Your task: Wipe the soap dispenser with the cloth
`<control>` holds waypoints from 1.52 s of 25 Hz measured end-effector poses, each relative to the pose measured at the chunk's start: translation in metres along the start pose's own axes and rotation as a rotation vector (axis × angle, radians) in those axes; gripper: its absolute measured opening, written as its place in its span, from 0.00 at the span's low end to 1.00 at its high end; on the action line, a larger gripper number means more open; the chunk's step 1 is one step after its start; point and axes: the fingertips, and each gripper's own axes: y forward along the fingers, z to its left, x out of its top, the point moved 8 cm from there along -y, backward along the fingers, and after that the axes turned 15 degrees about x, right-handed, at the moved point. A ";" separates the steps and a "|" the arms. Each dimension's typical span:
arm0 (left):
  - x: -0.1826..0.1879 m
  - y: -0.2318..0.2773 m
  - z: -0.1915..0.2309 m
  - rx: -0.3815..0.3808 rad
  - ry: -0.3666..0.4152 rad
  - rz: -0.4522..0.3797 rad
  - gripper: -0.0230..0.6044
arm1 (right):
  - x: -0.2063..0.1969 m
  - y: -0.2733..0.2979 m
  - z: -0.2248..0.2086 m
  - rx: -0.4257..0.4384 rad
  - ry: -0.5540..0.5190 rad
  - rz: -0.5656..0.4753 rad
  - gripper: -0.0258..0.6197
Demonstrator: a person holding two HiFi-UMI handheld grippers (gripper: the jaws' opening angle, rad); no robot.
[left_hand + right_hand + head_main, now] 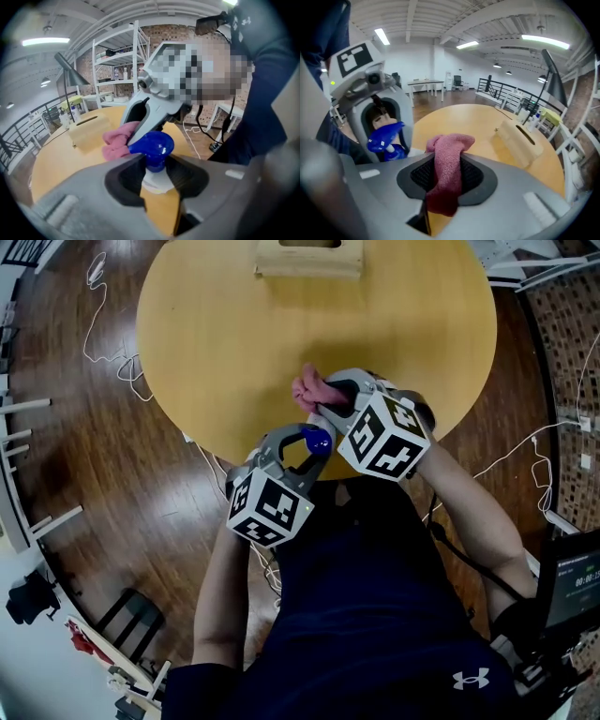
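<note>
Only a white two-curve logo shows on the dark shirt, with no words. The digits on the screen at the right are too small to read. Both forearms reach forward, claws tilted down, meeting at the near edge of the round counter. The left claw is clamped on the soap dispenser, gripping its neck under the blue pump head. The right claw pinches the pink cloth just beside that pump. Contact can't be told.
</note>
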 end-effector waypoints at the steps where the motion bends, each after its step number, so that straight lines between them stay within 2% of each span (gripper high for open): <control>1: 0.001 0.000 -0.002 0.008 -0.001 -0.001 0.25 | -0.004 -0.001 -0.005 -0.046 0.030 -0.001 0.21; 3: 0.003 -0.001 -0.004 0.043 0.002 0.001 0.25 | -0.011 -0.012 -0.008 -0.075 0.122 -0.072 0.21; 5: 0.001 -0.006 -0.003 0.109 0.003 0.008 0.34 | -0.012 -0.025 0.001 -0.039 0.203 -0.193 0.21; 7: -0.003 -0.010 -0.003 0.158 -0.027 0.019 0.38 | -0.009 -0.028 0.014 0.002 0.185 -0.234 0.21; 10: -0.006 -0.008 -0.009 0.158 -0.105 0.028 0.38 | -0.005 -0.014 0.026 0.057 0.126 -0.206 0.21; 12: -0.004 -0.006 -0.010 0.178 -0.139 0.019 0.40 | -0.007 -0.005 0.027 0.045 0.176 -0.256 0.21; 14: -0.003 -0.007 -0.005 0.210 -0.215 -0.005 0.39 | -0.014 0.000 0.024 0.009 0.338 -0.383 0.21; 17: -0.006 -0.012 0.009 0.266 -0.372 -0.046 0.26 | -0.044 -0.002 0.016 0.015 0.760 -0.644 0.21; 18: -0.009 -0.013 0.012 0.280 -0.421 -0.062 0.26 | -0.059 -0.005 0.012 0.017 0.895 -0.715 0.21; 19: -0.014 -0.014 0.015 0.288 -0.464 -0.080 0.26 | -0.072 -0.008 0.010 0.003 0.975 -0.751 0.21; 20: -0.019 -0.015 0.017 0.291 -0.499 -0.101 0.26 | -0.082 -0.011 0.009 -0.023 0.990 -0.752 0.21; 22: -0.033 -0.019 0.020 0.285 -0.549 -0.152 0.26 | -0.086 -0.012 0.015 -0.053 0.898 -0.705 0.21; 24: -0.046 -0.026 0.023 0.271 -0.609 -0.195 0.26 | -0.073 -0.007 0.025 -0.021 0.772 -0.675 0.21; 28: -0.065 -0.038 0.027 0.238 -0.807 -0.221 0.26 | -0.027 0.016 0.046 0.050 0.507 -0.623 0.21; 30: -0.080 -0.041 0.028 0.220 -0.924 -0.245 0.26 | -0.005 0.032 0.055 0.077 0.423 -0.577 0.21; 33: -0.109 -0.047 0.029 0.174 -1.055 -0.289 0.26 | 0.010 0.054 0.063 0.078 0.397 -0.498 0.21; 35: -0.129 -0.044 0.028 0.105 -1.126 -0.293 0.26 | 0.002 0.063 0.063 0.017 0.412 -0.433 0.21; 38: -0.156 -0.029 0.022 -0.029 -1.274 -0.290 0.26 | -0.023 0.067 0.055 -0.113 0.461 -0.357 0.21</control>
